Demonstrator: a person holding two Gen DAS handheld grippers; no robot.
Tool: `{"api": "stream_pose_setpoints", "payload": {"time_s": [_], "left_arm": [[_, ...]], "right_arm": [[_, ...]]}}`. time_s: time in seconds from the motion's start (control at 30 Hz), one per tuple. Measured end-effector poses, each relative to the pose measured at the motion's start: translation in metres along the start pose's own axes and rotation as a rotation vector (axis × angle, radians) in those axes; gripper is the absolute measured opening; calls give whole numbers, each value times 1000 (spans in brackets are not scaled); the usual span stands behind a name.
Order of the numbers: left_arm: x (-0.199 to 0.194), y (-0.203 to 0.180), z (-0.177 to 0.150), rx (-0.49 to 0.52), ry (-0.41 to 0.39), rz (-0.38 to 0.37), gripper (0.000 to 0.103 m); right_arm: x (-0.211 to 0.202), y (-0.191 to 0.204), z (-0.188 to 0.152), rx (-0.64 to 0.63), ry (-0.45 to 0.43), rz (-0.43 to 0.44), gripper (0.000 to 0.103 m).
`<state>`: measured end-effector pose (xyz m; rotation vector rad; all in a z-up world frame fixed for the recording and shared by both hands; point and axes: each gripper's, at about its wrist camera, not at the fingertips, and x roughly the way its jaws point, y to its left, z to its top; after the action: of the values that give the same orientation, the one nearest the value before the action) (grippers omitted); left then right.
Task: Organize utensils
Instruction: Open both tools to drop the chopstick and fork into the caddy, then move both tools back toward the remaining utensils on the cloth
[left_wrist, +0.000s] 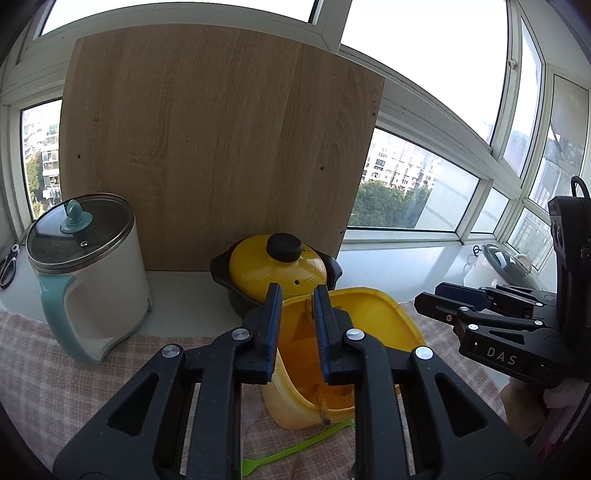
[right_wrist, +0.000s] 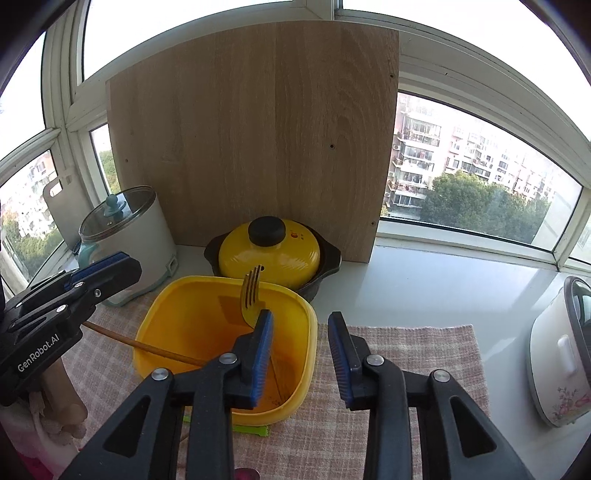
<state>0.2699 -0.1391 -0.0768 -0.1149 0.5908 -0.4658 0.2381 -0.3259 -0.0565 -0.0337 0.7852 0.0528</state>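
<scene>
A yellow plastic container (right_wrist: 177, 306) sits on the checked cloth (right_wrist: 406, 354). A gold fork (right_wrist: 251, 291) leans upright inside it, beside the left finger of my right gripper (right_wrist: 301, 319), which is open over the container's right rim with nothing between its pads. A wooden chopstick (right_wrist: 147, 347) lies slanted in the container, its end sticking out over the rim (left_wrist: 321, 404). My left gripper (left_wrist: 297, 299) hovers over the container (left_wrist: 373, 317) with a narrow gap between its pads, which press on nothing. A green plastic fork (left_wrist: 295, 446) lies on the cloth, partly under the container.
A yellow-lidded black casserole (right_wrist: 269, 254) stands behind the container, a white electric pot (left_wrist: 99, 288) with a glass lid to the left. A wooden board (right_wrist: 251, 140) leans against the window. A floral rice cooker (right_wrist: 557, 354) stands at the right; scissors (left_wrist: 9, 266) lie far left.
</scene>
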Motion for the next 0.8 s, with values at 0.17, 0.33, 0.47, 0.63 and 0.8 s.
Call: {"api": "stream_pose_setpoints", "payload": {"time_s": [0.17,0.33,0.47,0.63,0.8], "left_arm": [[-11,2,-2,12,1,4,16],[-22,3,-3,27,4,3,16],[-31,3,-6,44,9,1,32],[-42,6,-10,67,27,-6,32],[-48,28,-15,51,75,-23,32]], "right_arm": [[-12,6,-3,10,-19,-21,57],[-24,12,-9,20,-29,-40,69],[-39,13,-14,43,-46,-60,82],[-56,12,-24,86,-60,-76,88],[-76,13,-40,112,-84,-119,96]]}}
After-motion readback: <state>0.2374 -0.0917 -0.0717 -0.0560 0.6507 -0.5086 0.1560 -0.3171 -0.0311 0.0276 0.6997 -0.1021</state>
